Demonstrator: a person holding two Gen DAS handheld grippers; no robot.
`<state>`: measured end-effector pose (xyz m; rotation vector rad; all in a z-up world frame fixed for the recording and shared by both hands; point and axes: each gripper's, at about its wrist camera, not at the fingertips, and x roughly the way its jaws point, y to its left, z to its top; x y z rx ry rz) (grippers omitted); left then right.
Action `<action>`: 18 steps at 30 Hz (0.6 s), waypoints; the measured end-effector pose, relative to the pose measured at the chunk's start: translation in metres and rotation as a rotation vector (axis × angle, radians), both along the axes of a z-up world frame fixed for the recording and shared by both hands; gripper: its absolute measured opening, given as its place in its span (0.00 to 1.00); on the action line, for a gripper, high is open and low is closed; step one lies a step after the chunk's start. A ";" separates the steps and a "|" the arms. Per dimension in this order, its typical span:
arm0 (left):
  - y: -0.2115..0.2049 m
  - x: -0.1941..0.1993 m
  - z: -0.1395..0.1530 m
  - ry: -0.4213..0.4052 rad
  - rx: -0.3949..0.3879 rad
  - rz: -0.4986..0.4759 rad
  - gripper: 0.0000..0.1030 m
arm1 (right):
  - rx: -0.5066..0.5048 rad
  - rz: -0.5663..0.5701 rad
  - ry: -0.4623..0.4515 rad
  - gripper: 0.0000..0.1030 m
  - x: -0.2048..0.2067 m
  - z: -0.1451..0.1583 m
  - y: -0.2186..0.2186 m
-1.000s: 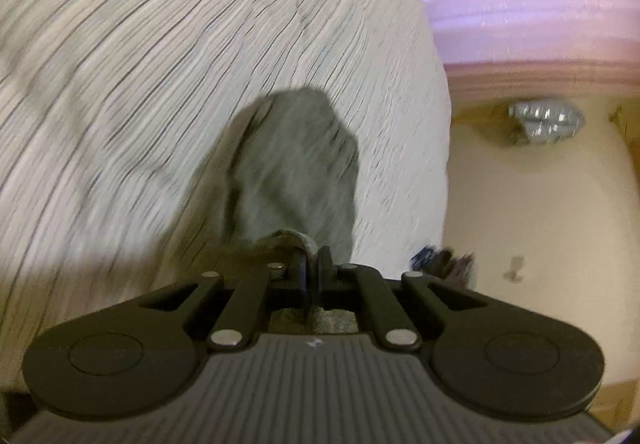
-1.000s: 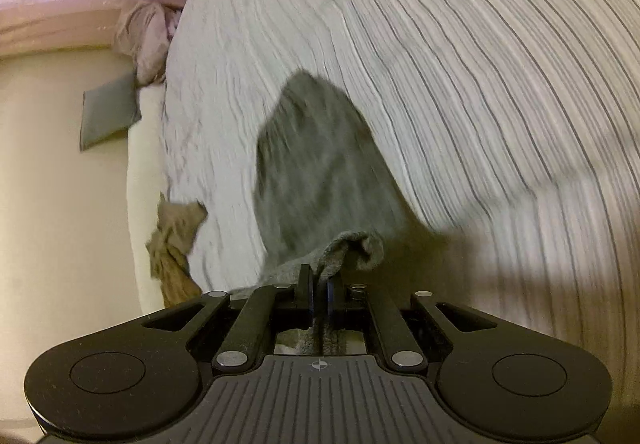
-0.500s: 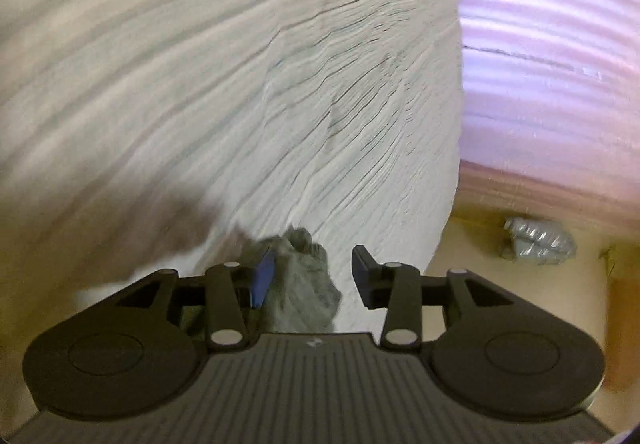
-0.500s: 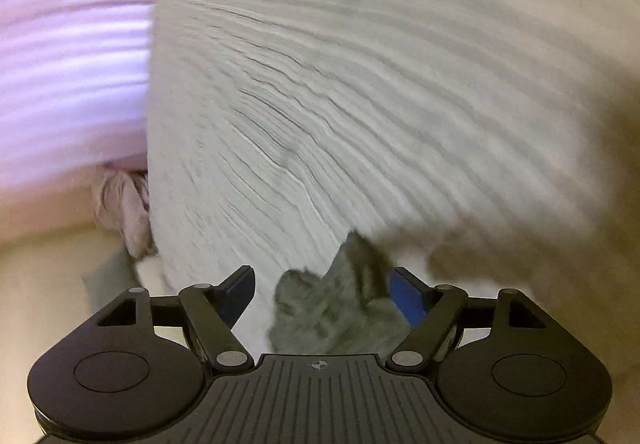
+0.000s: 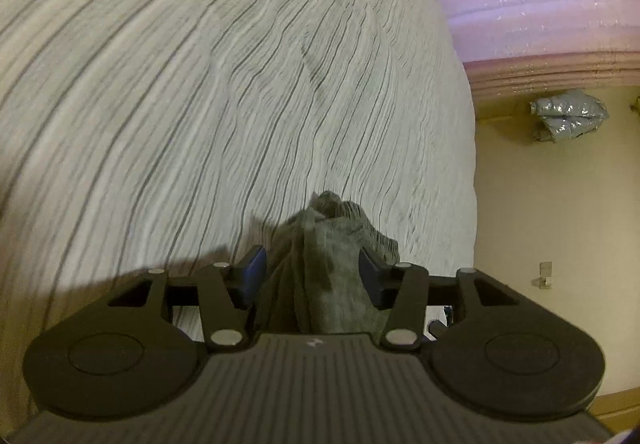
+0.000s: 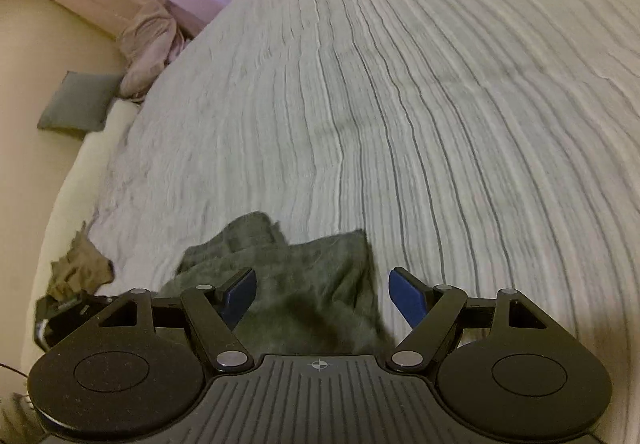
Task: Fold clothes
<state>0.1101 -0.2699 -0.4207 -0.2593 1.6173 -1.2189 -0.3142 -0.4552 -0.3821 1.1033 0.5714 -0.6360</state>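
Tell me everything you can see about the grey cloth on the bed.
The grey cloth is a small, dark grey-green, soft fuzzy knit piece, lying crumpled on the striped bedspread near the bed's edge. In the right wrist view it spreads in loose folds; in the left it bunches into a ridge. It sits between the open fingers of both the left tool and right tool; neither clamps it.

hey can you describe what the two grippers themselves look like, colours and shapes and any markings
Both look alike. The left gripper and right gripper are matte black, with a ribbed grey body, two round black discs either side, and angled black link arms with silver rivets. The fingers have blue pads. A small white mark sits at the front of each ribbed body. No cables, sleeves or hands show.
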 end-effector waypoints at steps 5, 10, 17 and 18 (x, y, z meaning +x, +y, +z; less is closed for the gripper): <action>-0.005 -0.004 0.007 -0.074 -0.043 -0.070 0.05 | 0.099 -0.032 -0.040 0.11 -0.004 -0.024 -0.012; -0.002 -0.010 0.035 -0.241 -0.144 -0.131 0.02 | -0.053 -0.041 -0.113 0.04 -0.020 0.012 -0.002; -0.014 -0.017 0.037 -0.362 -0.167 -0.146 0.02 | -0.160 -0.054 -0.120 0.04 -0.016 0.028 -0.012; -0.017 -0.018 0.033 -0.375 -0.154 -0.149 0.02 | -0.154 -0.060 -0.103 0.04 -0.012 0.021 -0.015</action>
